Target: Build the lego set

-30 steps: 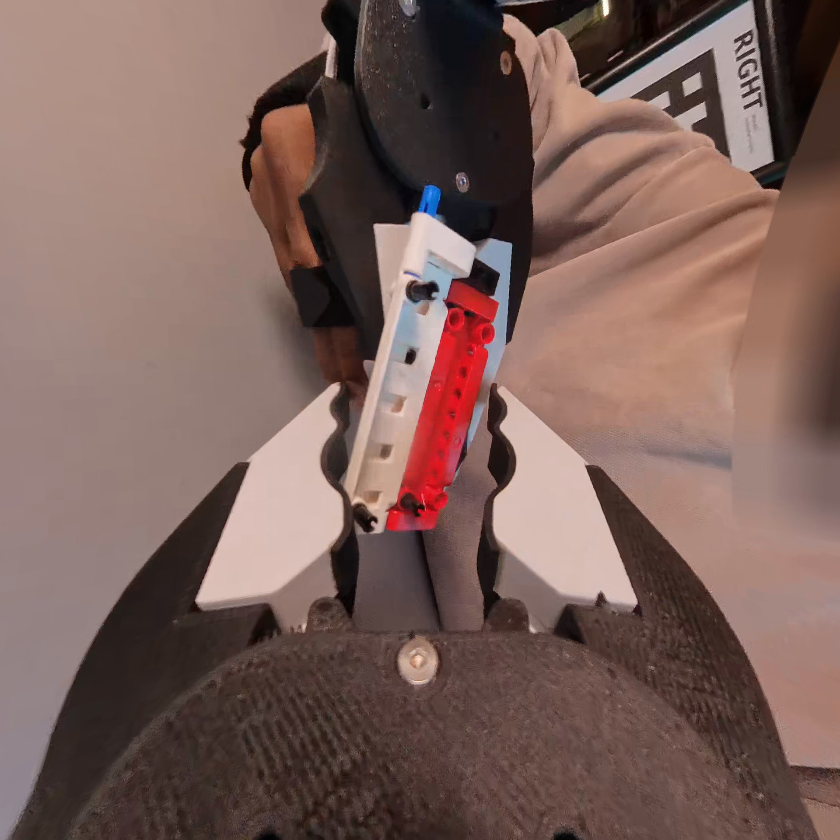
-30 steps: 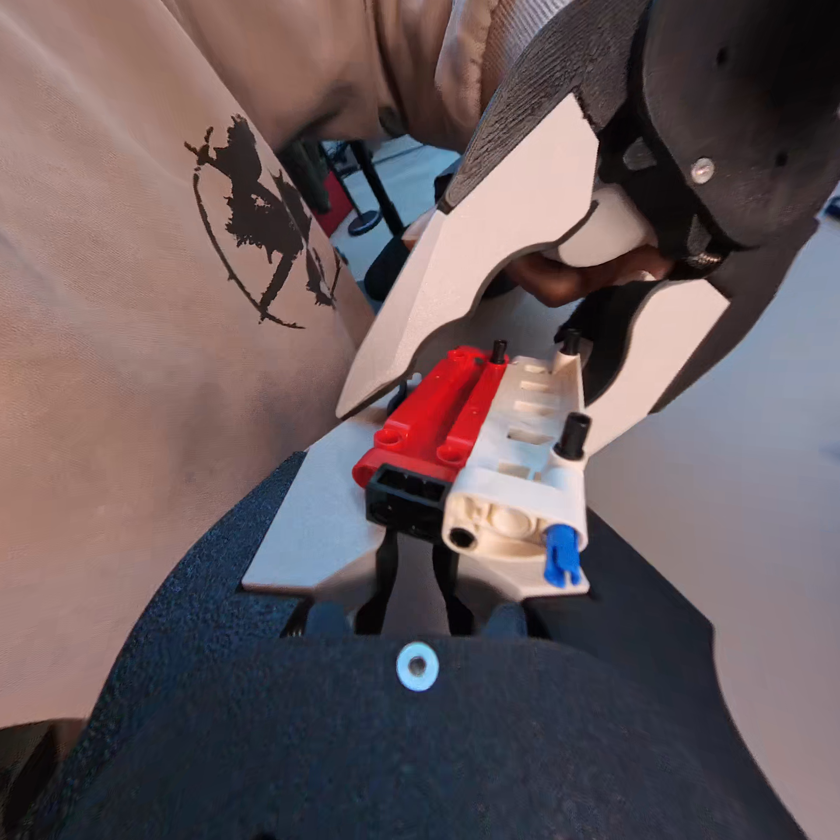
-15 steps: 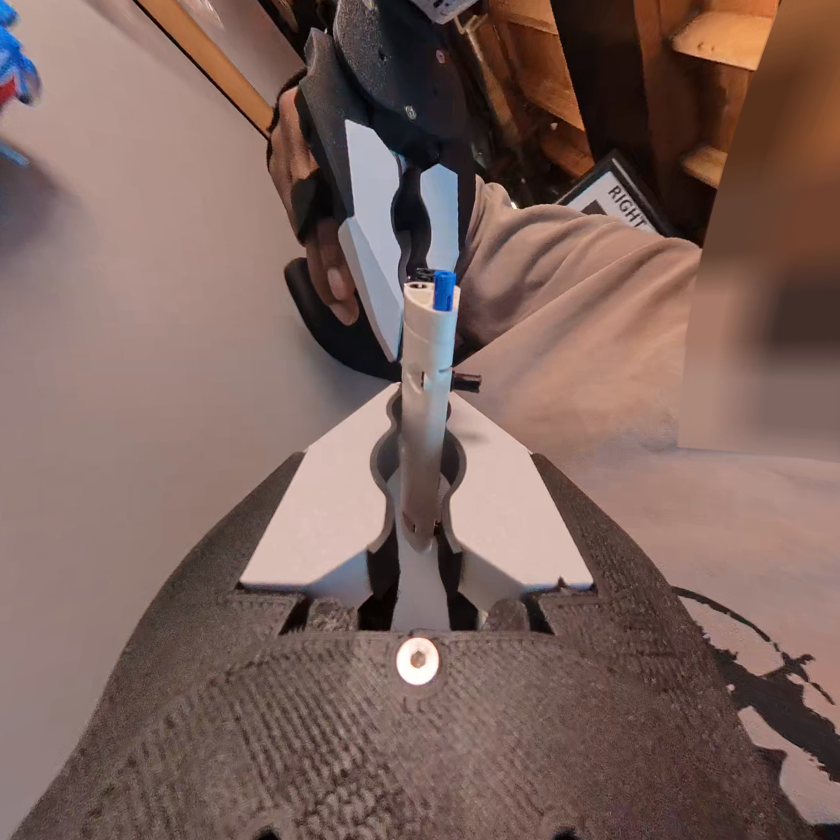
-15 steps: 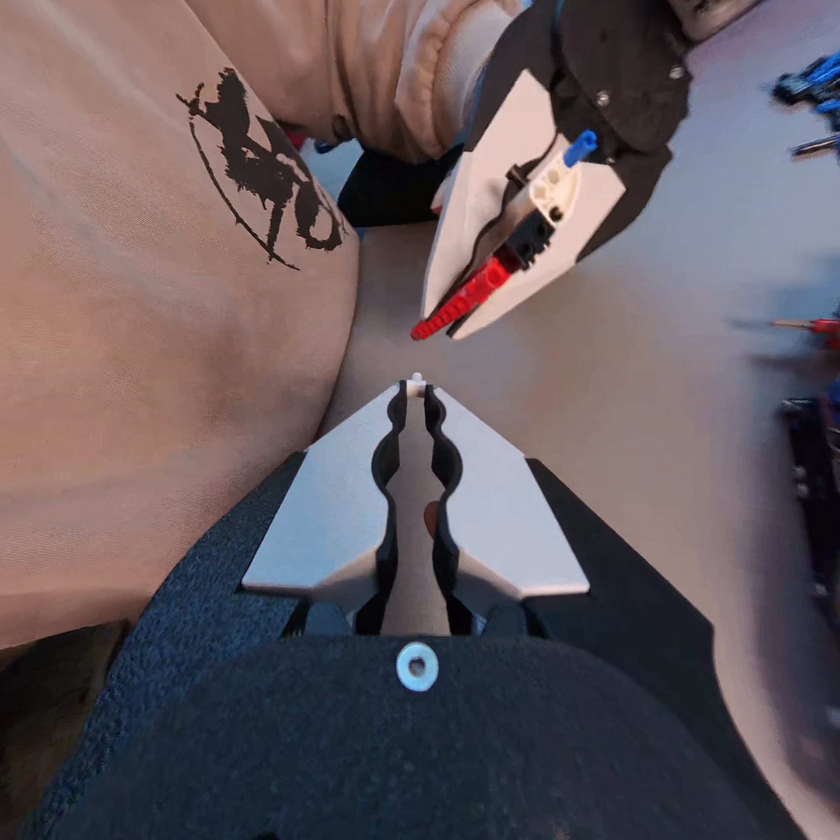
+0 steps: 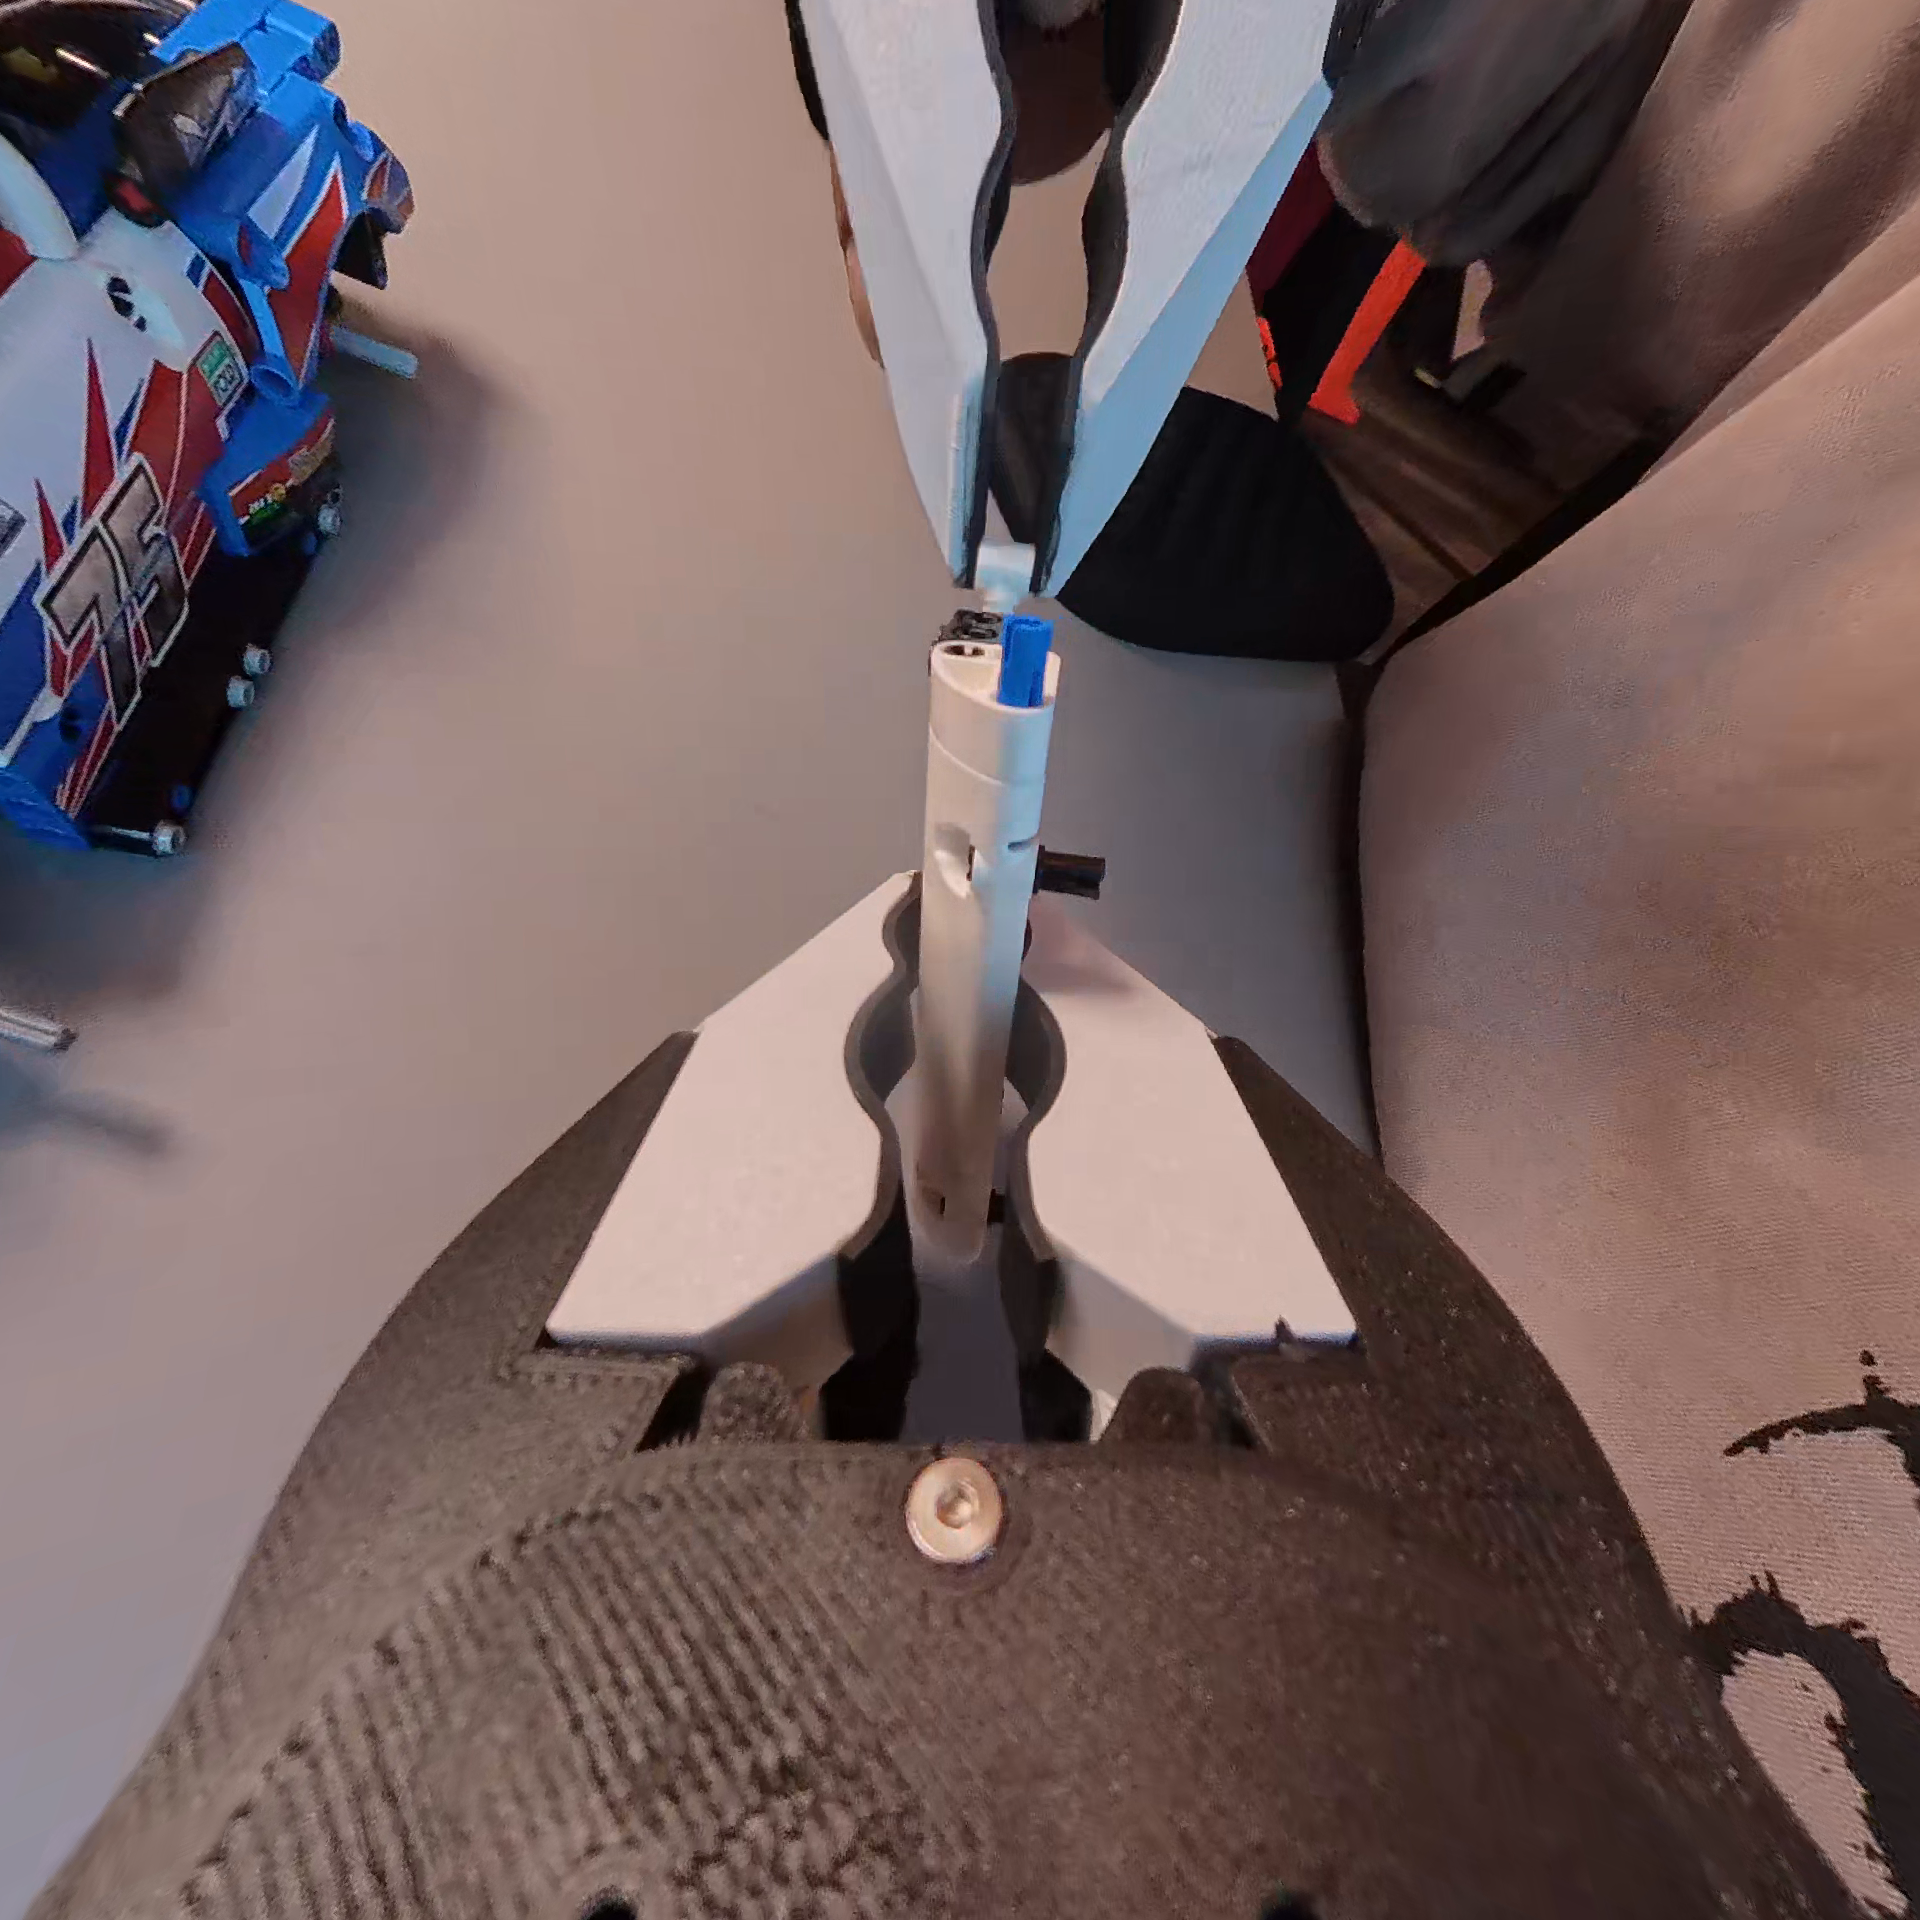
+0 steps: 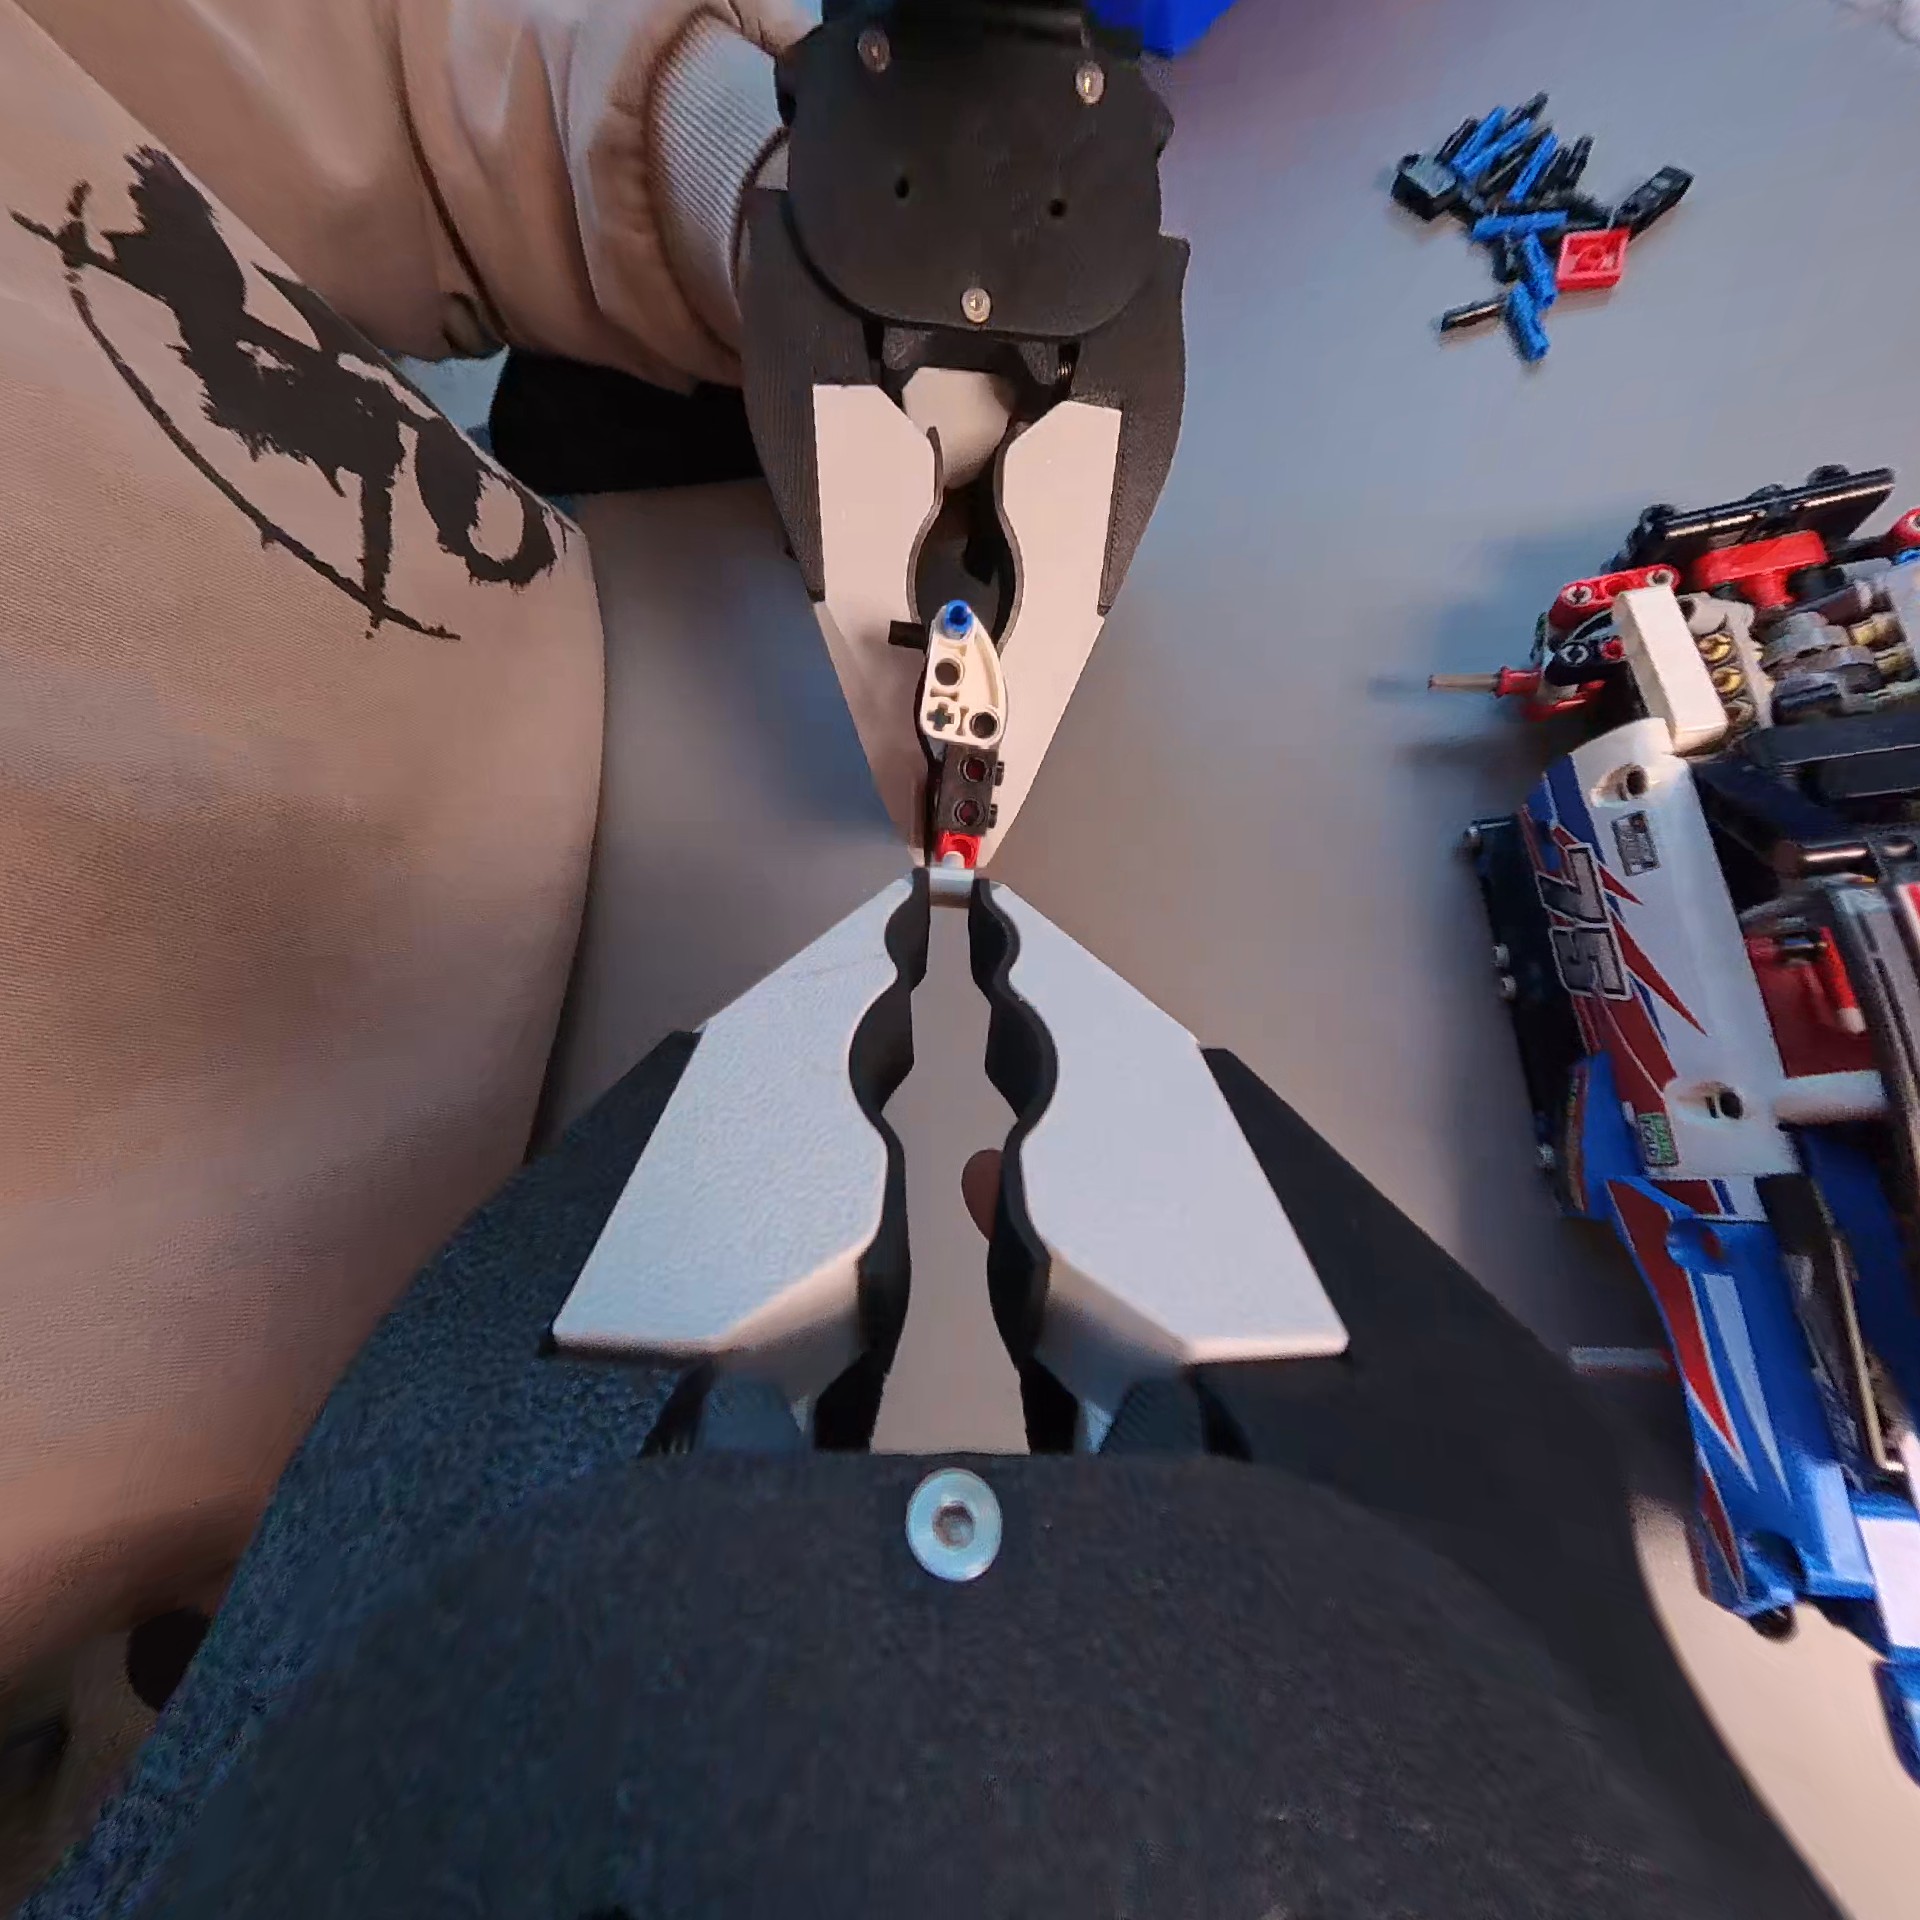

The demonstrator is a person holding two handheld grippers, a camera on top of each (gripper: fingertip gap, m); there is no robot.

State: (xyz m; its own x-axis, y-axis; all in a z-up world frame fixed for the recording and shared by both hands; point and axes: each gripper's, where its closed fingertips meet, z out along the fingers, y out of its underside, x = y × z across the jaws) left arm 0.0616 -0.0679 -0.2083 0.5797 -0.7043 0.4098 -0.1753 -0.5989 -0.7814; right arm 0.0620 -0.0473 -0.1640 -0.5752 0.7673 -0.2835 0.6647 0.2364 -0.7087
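Left wrist view
Left claw: the left gripper [image 5: 961,1049] is clamped on a long white lego piece [image 5: 971,935], which is held edge-on and sticks out past the fingertips.
Piece ends: a small blue pin [image 5: 1023,660] sits at the far end, and a black peg [image 5: 1070,862] sticks out on the right side.
Other claw: the right gripper [image 5: 1006,566] is seen from the front, its tips pinched on a tiny pale lego bit [image 5: 1004,569], just beside the blue pin.
Worktop: a blue, white and red lego race car [image 5: 156,436] is parked on the grey worktop [image 5: 623,520] at the left edge.

Right wrist view
Right claw: the tips are closed on the tiny pale bit [image 6: 948,889], right at the red end of the held piece [image 6: 961,727].
Held piece: white, black and red parts are seen end-on between the left gripper's white fingers [image 6: 868,540].
Worktop: the race car [image 6: 1704,1039] is by the right edge, and a heap of loose blue and black pins [image 6: 1527,229] lies near the top right corner.
Person: a tan sleeve [image 6: 260,727] fills the left side.
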